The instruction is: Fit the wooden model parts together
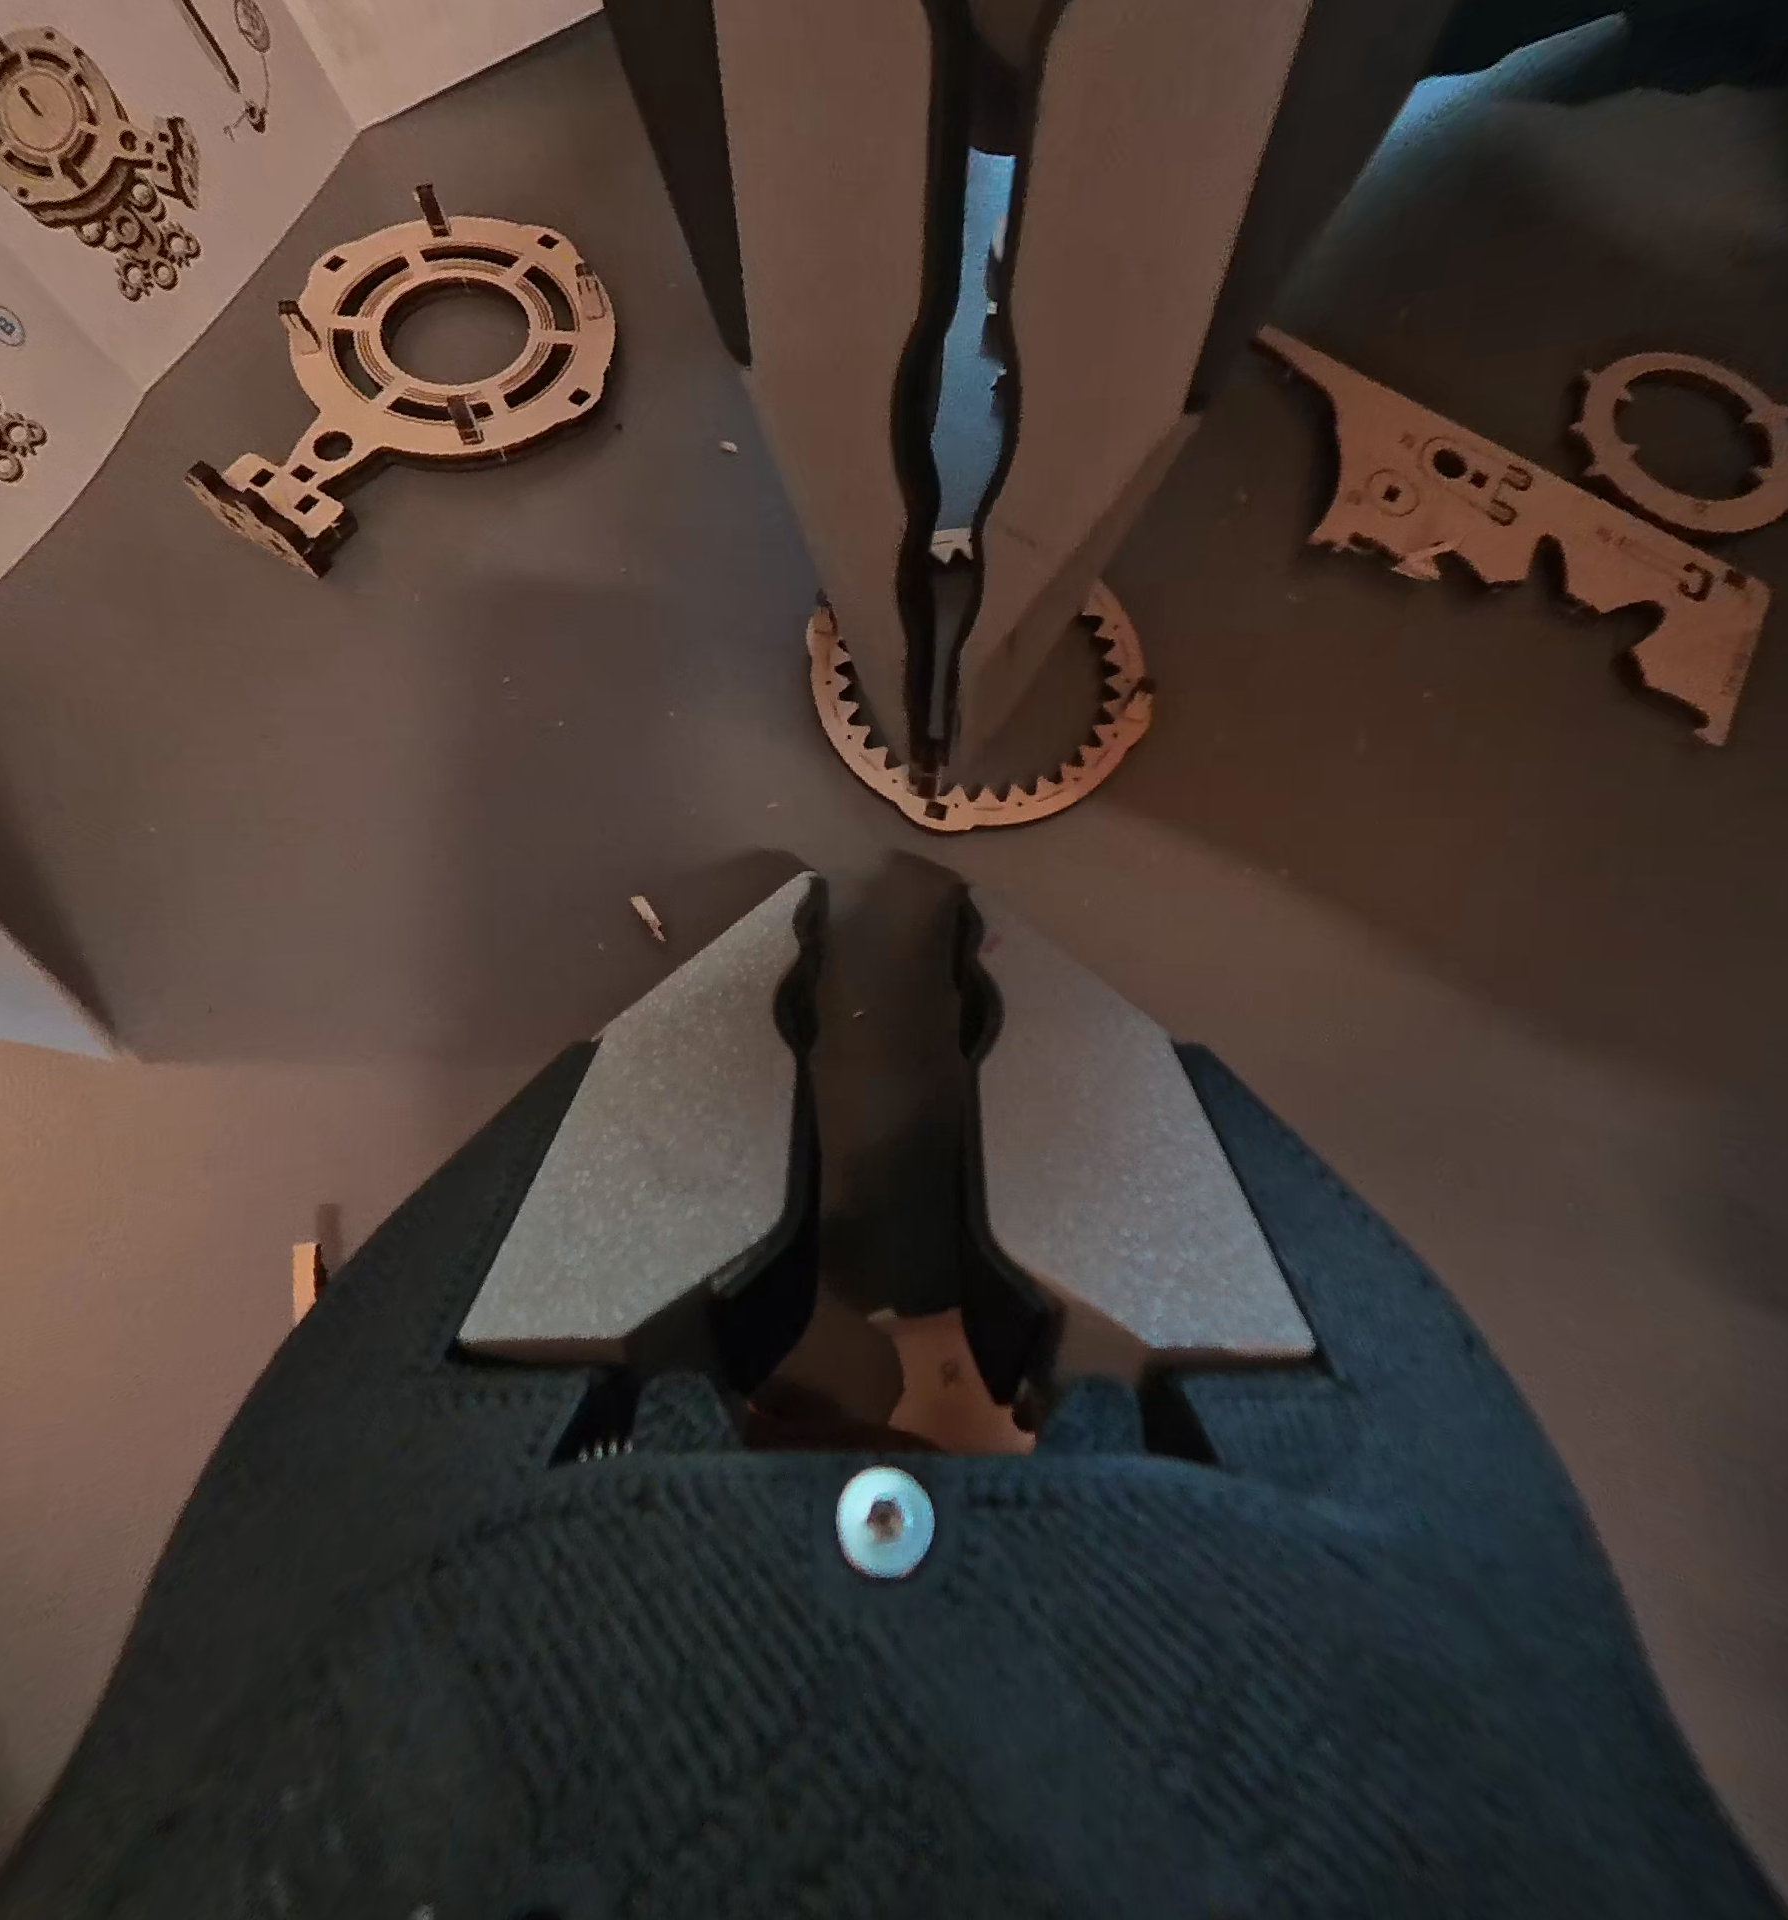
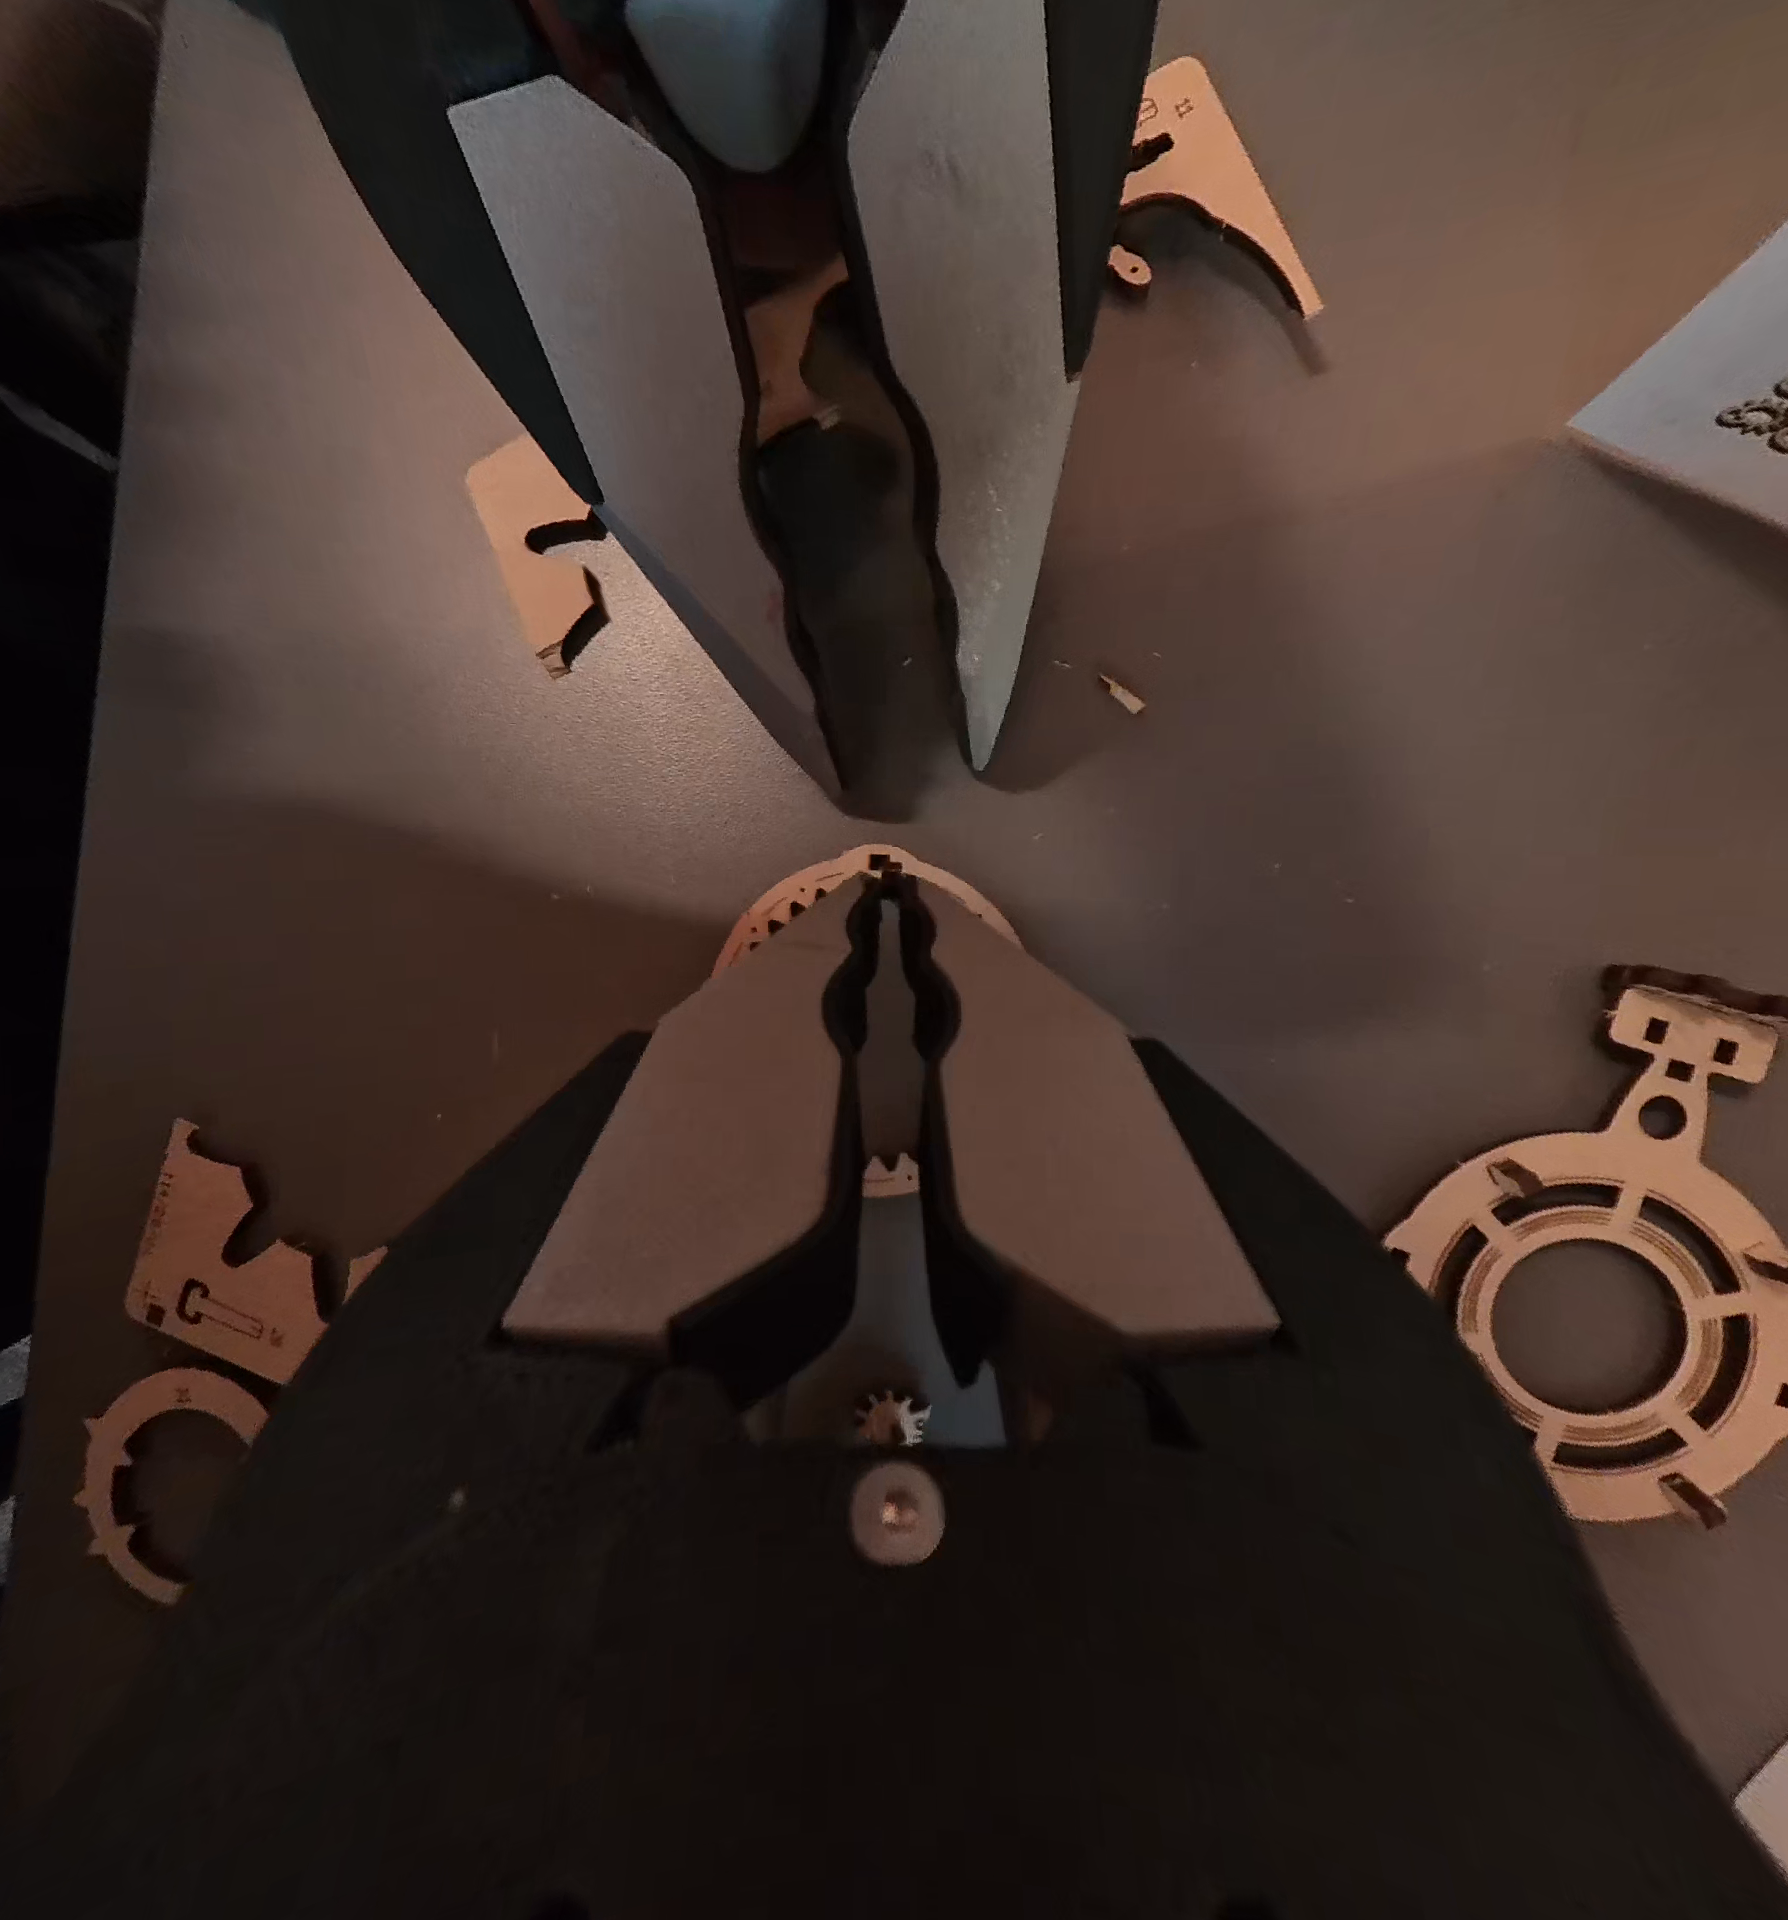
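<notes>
Wooden gear ring [image 1: 978,717] under right hand-held gripper [image 1: 926,774]'s near-closed downward tips

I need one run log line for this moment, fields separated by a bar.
right tongs: shut on small peg at toothed ring rim | left tongs: open, empty, facing ring | round frame assembly: apart on table

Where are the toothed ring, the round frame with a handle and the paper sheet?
Toothed ring [image 1: 1098,727]: left wrist view, inner teeth on its right side.
Round frame [image 1: 454,332]: left wrist view, slotted band above its hole.
Paper sheet [image 1: 59,260]: left wrist view, printed face.
</notes>
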`<state>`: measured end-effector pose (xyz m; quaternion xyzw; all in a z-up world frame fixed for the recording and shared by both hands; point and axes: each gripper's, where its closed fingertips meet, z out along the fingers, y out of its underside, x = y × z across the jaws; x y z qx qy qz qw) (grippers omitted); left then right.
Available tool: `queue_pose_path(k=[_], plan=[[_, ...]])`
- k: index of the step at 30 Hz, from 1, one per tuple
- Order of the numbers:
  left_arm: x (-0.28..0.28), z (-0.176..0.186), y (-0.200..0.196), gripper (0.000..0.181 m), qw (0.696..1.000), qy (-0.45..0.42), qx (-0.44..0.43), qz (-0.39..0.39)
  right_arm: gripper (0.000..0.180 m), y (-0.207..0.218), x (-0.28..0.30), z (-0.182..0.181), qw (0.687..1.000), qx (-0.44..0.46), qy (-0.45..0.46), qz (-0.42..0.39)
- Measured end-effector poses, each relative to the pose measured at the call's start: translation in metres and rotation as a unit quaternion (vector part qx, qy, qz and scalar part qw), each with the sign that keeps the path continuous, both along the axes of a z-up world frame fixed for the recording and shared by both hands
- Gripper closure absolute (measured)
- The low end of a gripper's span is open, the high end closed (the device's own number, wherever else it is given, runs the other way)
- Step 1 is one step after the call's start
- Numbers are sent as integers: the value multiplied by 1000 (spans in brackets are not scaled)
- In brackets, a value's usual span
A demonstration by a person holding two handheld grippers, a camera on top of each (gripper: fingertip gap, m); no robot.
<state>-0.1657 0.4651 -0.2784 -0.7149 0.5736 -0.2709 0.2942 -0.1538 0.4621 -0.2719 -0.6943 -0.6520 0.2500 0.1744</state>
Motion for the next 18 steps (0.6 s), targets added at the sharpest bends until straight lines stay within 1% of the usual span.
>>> queue_pose_path(k=[18], plan=[[1, 0, -2, 159, 1000, 0, 0, -3, 178, -2, -2, -2, 999, 5, -41, 9]])
